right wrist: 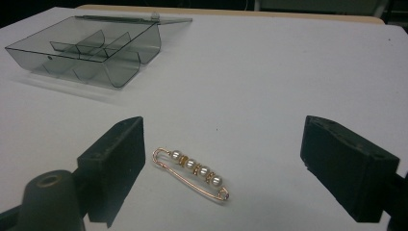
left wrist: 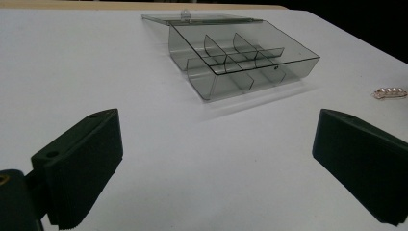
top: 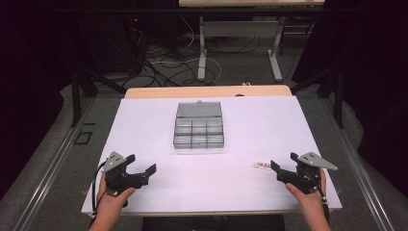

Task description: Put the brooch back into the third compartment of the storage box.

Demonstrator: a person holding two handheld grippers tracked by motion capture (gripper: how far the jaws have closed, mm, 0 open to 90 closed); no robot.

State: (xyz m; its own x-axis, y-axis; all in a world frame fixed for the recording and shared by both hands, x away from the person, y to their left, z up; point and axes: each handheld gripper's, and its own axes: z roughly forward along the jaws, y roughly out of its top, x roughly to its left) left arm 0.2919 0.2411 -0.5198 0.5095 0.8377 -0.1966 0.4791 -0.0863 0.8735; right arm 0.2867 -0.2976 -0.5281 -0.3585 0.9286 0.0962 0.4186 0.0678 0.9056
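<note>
At the near edge of the white-covered table (top: 240, 144), the person's two hands are coming in from below, each wrapped around the black handle of a claw. The left claw (top: 139, 166) is sitting low over the table at the near left, angled inward toward the middle, its jaws standing wide apart with nothing between them; the left gripper view is showing only bare white surface in that gap. The right claw (top: 284, 166) is resting at the near right, pointing inward and away from the person, its grey three-cornered plate lying on top. Its jaws are also standing wide open and are gripping nothing. The gold safety-pin brooch with four white pearls (right wrist: 191, 172) is lying flat on the table between those open jaws, nearer the left-hand one in the right gripper view and touching neither. The high view is giving the brooch only as a small pale streak just ahead of the right claw's tips, while the right gripper view is making out the pearls and the gold wire. Farther off, at the middle of the table, the smoky clear plastic compartment box (top: 198, 132) is sitting with its hinged lid lying open behind it; the gripper views are showing its curved dividers and a tiny dark speck in one compartment.
</note>
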